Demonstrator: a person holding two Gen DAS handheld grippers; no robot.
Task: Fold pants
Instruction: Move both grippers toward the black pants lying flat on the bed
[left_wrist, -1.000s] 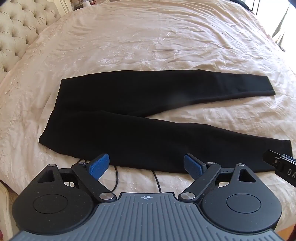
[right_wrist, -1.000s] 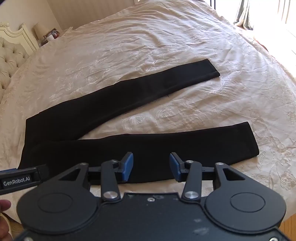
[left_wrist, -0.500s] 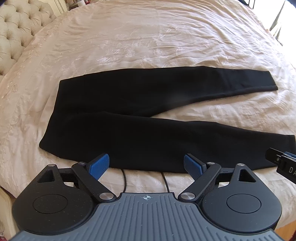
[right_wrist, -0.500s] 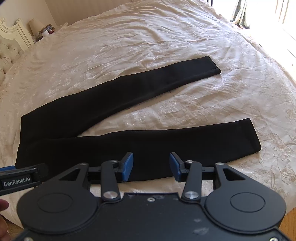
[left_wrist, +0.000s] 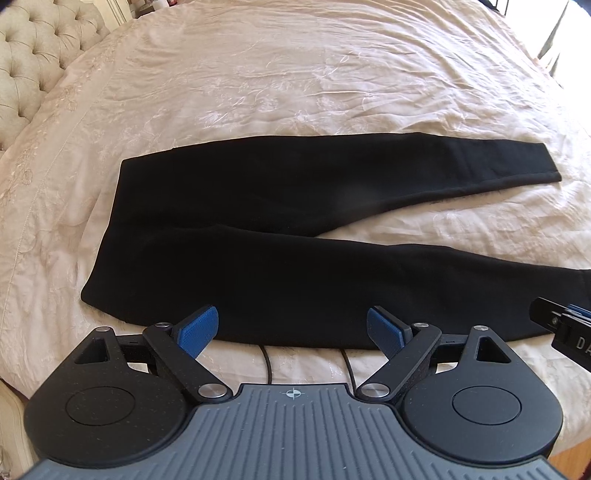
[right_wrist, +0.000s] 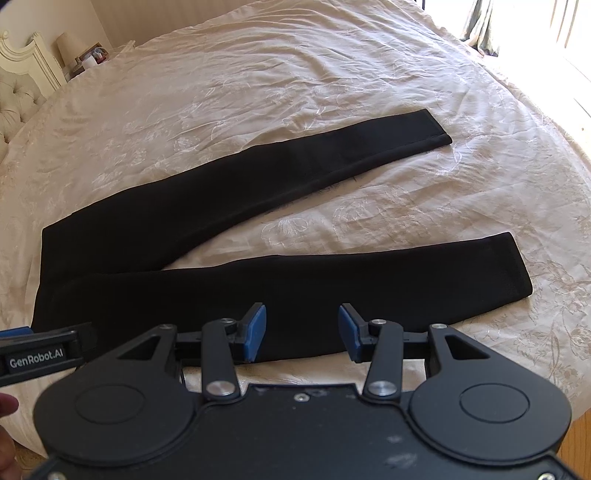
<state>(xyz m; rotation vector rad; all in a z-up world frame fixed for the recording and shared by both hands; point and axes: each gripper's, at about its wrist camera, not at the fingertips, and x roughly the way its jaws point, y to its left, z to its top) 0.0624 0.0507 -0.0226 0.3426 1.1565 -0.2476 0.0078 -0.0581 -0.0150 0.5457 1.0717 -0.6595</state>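
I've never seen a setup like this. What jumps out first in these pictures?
A pair of black fabric pants lies flat on a cream embroidered bedspread, legs spread in a V toward the right. Low in each view an open claw with blue pads hangs by the pants' near edge: the left claw toward the waist, the right claw along the nearer leg.

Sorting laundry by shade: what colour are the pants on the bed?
Plain black pants, no pattern, shown best in the left wrist view against the cream bedspread.
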